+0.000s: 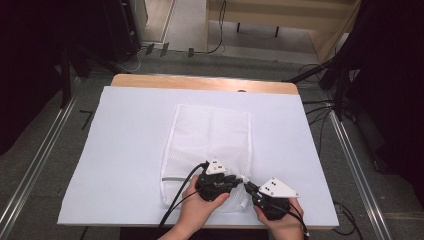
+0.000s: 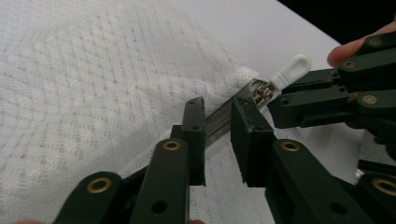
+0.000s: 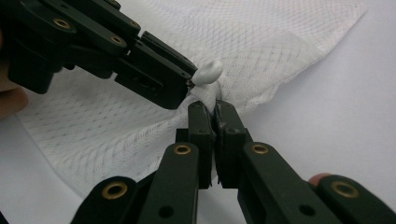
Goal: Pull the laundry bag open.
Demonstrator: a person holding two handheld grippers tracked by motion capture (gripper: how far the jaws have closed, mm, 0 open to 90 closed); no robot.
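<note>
A white mesh laundry bag [image 1: 210, 132] lies flat on the white sheet [image 1: 125, 150]. Both grippers meet at its near right corner. My left gripper [image 1: 239, 180] is open, and in the left gripper view its jaws [image 2: 217, 106] straddle the grey zipper tape [image 2: 219, 120] just behind the metal slider [image 2: 260, 92] and its white pull tab [image 2: 292, 70]. My right gripper [image 3: 214, 106] is shut on the bag's mesh edge right below the pull tab [image 3: 208, 72]. It also appears beside the slider as the right gripper [image 2: 278, 100]. The left gripper [image 3: 187, 78] reaches in from the upper left.
The sheet covers a wooden table [image 1: 200, 82] whose far edge shows. Metal rails [image 1: 35, 160] run along both sides on the floor, with cables and dark stands [image 1: 340, 85] beyond. A grey stretch of zipper [image 1: 175, 178] shows along the bag's near edge.
</note>
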